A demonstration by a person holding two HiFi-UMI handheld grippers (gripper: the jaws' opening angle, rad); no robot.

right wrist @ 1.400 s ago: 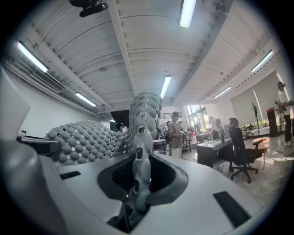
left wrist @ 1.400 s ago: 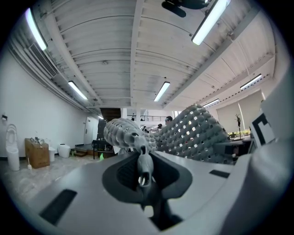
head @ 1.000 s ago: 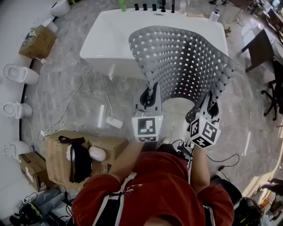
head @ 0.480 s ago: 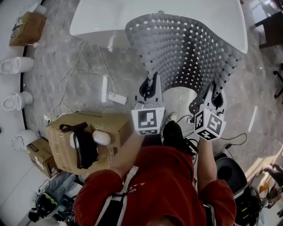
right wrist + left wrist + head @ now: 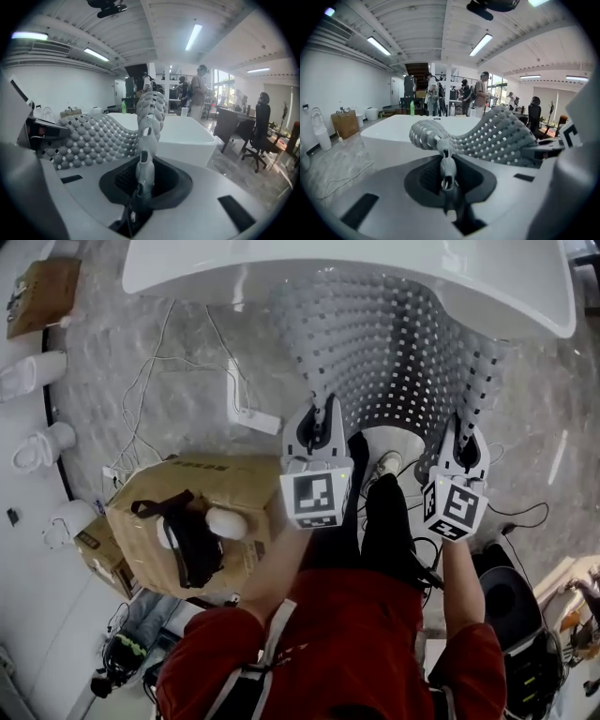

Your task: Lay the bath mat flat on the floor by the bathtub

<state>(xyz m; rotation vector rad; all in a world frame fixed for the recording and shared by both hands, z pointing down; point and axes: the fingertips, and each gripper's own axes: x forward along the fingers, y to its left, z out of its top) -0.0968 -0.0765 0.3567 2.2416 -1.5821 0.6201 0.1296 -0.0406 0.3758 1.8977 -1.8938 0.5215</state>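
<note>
Head view, left tool (image 5: 322, 416), right tool (image 5: 464, 432), each clamping bath mat (image 5: 394, 343) (perhaps over bathtub (image 5: 216, 268))

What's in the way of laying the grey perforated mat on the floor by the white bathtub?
A white adapter block with loose cables lies by the tub, left of the mat; what's beneath is hidden.

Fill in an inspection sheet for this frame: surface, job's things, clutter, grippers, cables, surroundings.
Surface: grey marbled floor.
Job's things: grey perforated bath mat held in the air before the white bathtub; not laid down.
Clutter: cardboard box with black straps on top.
Grippers: left gripper and right gripper each shut on a mat corner.
Cables: white cables and a power strip on the floor.
Surroundings: toilets along the wall; people behind the tub.
</note>
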